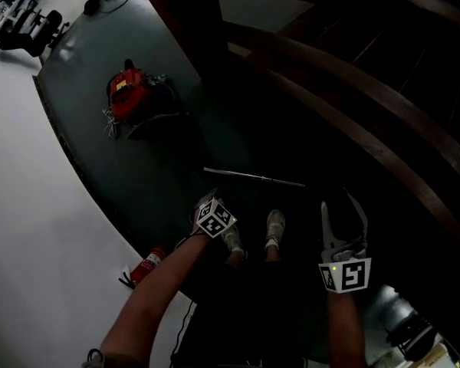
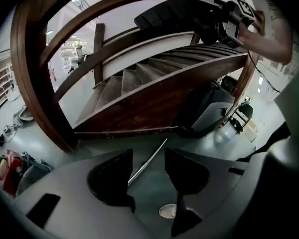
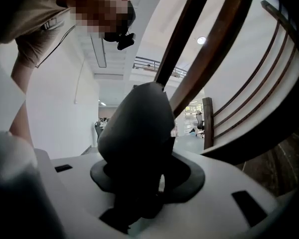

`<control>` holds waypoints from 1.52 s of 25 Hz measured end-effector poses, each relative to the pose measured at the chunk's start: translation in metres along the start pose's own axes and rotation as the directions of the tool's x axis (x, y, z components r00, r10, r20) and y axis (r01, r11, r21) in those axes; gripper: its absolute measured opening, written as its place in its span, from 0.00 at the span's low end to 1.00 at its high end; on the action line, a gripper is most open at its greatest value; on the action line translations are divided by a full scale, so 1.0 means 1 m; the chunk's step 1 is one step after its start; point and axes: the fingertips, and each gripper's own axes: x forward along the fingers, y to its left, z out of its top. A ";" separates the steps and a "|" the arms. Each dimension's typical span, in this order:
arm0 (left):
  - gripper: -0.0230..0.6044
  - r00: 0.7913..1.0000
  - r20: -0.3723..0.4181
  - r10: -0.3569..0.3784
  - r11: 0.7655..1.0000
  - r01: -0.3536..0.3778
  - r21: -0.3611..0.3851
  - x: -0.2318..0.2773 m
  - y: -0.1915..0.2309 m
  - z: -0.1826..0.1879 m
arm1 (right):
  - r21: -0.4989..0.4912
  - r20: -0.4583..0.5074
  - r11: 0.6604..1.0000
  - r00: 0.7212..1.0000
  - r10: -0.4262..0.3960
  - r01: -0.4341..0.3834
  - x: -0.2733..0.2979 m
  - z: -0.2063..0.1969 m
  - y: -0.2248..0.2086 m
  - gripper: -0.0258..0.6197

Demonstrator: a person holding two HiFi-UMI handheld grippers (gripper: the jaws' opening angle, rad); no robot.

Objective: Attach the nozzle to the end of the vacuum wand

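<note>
The vacuum wand (image 1: 253,178), a thin metal tube, lies on the dark green floor in front of the person's shoes. In the left gripper view the wand (image 2: 148,162) shows on the floor beyond the gap between the jaws. My left gripper (image 2: 147,159) is open and empty; in the head view the left gripper (image 1: 208,205) hangs just short of the wand's left end. My right gripper (image 3: 139,185) is shut on a dark grey nozzle (image 3: 137,128). In the head view the right gripper (image 1: 343,219) is to the right of the wand. The left gripper view shows the black nozzle (image 2: 172,11) held high.
A red machine with cables (image 1: 130,94) sits on the floor at the upper left. A red fire extinguisher (image 1: 146,265) lies at the edge of the green floor. A curved wooden staircase with rails (image 1: 368,90) fills the right side. A grey machine (image 1: 402,313) stands at the lower right.
</note>
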 end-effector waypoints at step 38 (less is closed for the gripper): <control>0.44 0.879 -0.474 -0.052 0.647 0.391 0.654 0.584 -0.019 -0.231 | 0.047 -0.278 0.997 0.958 0.070 -0.059 0.077 -0.492 -0.124 0.30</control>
